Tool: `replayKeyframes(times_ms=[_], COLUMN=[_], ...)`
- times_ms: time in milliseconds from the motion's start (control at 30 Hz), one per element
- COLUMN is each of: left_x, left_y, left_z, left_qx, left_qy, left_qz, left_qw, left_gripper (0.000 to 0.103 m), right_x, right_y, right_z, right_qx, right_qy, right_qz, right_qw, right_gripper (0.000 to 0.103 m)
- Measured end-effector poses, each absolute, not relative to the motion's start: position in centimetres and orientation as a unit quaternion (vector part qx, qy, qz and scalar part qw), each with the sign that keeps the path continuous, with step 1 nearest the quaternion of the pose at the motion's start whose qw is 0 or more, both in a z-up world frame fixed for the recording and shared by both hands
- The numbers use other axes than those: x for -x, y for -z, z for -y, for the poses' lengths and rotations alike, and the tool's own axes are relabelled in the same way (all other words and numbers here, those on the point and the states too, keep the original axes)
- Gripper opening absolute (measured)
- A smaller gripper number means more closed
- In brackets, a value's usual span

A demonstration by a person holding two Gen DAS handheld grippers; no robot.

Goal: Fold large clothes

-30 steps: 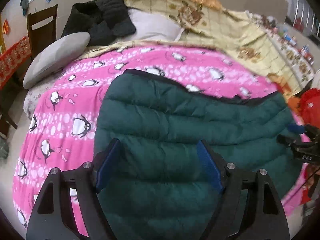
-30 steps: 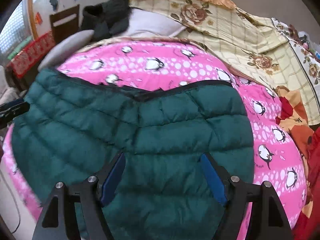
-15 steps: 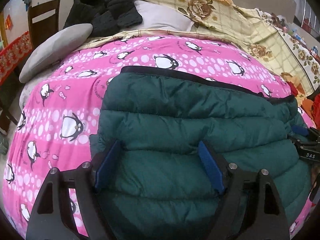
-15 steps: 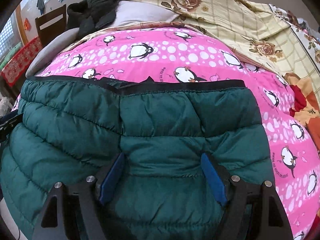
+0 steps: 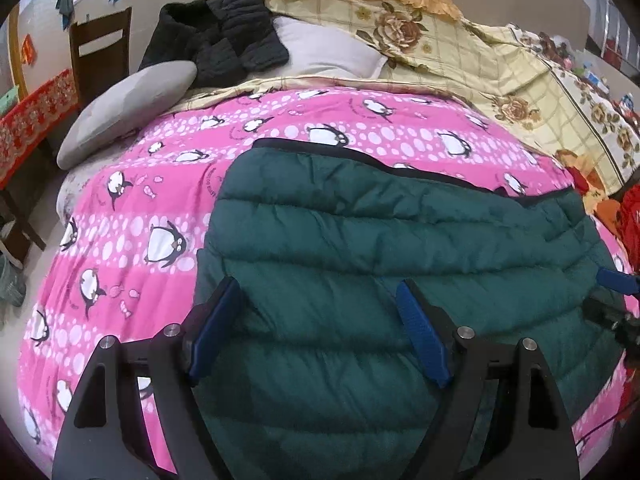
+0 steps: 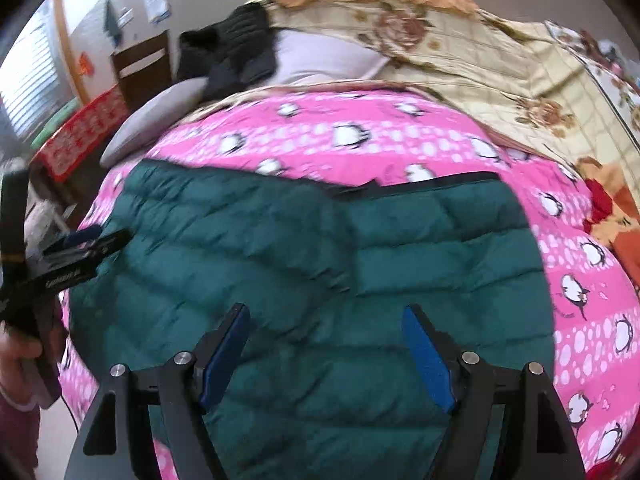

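Dark green quilted down jacket (image 5: 400,280) lies flat on the pink penguin-print bed quilt (image 5: 132,248). Left claw (image 5: 320,328) and right claw (image 6: 326,352) both hover apart, empty. The right has shifted sideways since half a second ago, so the next fold appears not yet begun.

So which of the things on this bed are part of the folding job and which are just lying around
Part of the job:
green puffer jacket
left gripper, jaws open
right gripper, jaws open

Just lying about:
pink penguin blanket
black jacket
grey pillow
floral quilt
wooden chair
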State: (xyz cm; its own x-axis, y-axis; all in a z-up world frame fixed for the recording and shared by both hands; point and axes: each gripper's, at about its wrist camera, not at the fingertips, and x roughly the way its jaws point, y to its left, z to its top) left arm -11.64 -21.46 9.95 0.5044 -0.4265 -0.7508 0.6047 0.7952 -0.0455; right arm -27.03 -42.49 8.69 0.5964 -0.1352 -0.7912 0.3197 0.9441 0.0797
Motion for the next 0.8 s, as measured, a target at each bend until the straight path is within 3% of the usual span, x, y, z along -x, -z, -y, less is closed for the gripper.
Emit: replayKeyframes(times_ms=[467, 800], left_x=[13.5, 15.0], left_y=[-9.1, -9.7], left_z=[21.5, 21.1], left_qx=[-0.113, -0.120], left_qy=[0.292, 0.280], left_qz=[-0.383, -0.370], left_qw=[0.869, 0.877], left_gripper=[0.082, 0.081], right_x=[24.7, 26.5], right_y=[-4.1, -6.0], right_z=[40.7, 41.2], right_qx=[-0.086, -0.124], right_qy=[0.135, 0.136], right_qz=[-0.448, -0.436], right_qw=[0.880, 0.881], right_gripper=[0.078, 0.078])
